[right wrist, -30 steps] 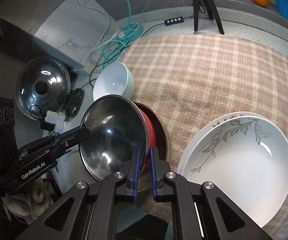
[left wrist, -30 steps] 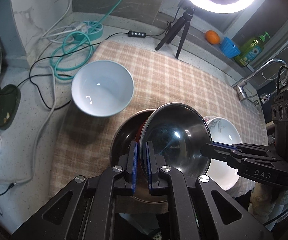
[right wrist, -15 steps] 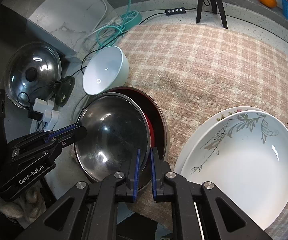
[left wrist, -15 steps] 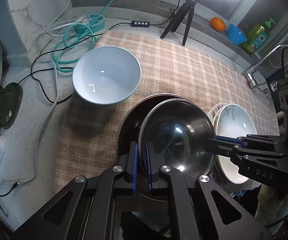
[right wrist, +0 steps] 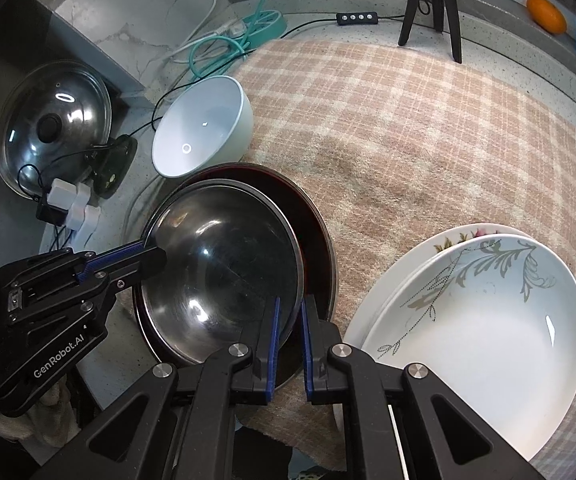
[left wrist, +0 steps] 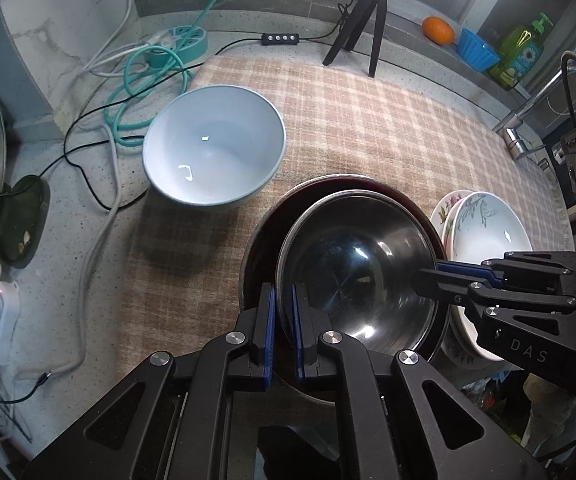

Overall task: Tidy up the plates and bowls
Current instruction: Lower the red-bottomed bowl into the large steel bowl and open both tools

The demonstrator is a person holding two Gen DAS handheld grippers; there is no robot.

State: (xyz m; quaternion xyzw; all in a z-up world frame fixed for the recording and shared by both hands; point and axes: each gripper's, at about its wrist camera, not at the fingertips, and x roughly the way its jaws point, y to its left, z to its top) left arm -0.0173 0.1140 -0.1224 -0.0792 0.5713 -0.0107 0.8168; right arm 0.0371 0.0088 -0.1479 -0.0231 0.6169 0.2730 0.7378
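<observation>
A steel bowl (left wrist: 356, 264) (right wrist: 224, 264) sits nested in a dark red bowl (left wrist: 328, 180) (right wrist: 312, 216) inside a larger steel bowl on the checked cloth. My left gripper (left wrist: 283, 300) (right wrist: 156, 254) straddles the steel bowl's near rim with its jaws slightly apart. My right gripper (right wrist: 289, 316) (left wrist: 428, 276) straddles the opposite rim, also slightly apart. A light blue bowl (left wrist: 212, 144) (right wrist: 204, 136) stands to the far left. Two stacked white floral plates (left wrist: 488, 236) (right wrist: 476, 308) lie to the right.
Cables and a teal power strip (left wrist: 180, 40) lie at the back left. A glass pot lid (right wrist: 52, 120) leans at the left. A ring-light tripod (left wrist: 360, 28), an orange (left wrist: 440, 30), a blue cup (left wrist: 478, 54) and a faucet (left wrist: 528, 112) line the back and right.
The steel bowl has come down from a tilt and now rests level in the nested bowls. Both grippers' jaws have opened a little around its rim.
</observation>
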